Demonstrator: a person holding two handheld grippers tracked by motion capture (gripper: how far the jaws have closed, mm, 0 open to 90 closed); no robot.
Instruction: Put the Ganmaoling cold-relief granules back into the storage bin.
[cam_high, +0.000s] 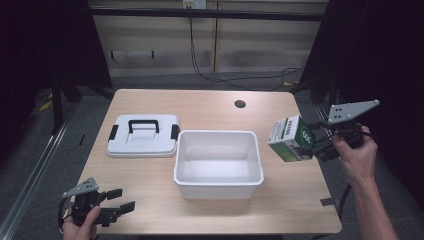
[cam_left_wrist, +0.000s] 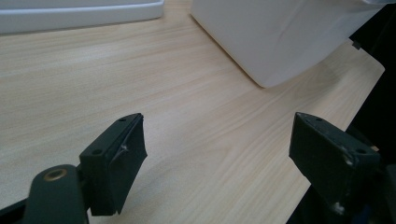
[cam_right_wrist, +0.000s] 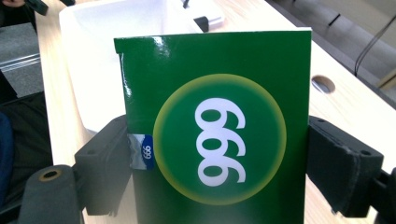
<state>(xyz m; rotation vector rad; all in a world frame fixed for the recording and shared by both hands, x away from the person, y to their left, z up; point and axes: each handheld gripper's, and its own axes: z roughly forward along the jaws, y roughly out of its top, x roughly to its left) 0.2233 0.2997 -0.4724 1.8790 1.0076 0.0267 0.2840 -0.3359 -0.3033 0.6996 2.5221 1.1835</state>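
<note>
Green box (cam_right_wrist: 212, 130), white "999" circle, possibly glossy

The green box (cam_right_wrist: 215, 126) carried the numerals "999" in large white figures, turned on their side, inside a green circle ringed with yellow. A small blue tab on its edge repeated "999" in white. The print on the box's white side panel in the high view was too small to read.

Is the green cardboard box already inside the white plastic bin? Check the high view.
No: the green cardboard box is held in the right gripper beside the white plastic bin, which is empty.
</note>
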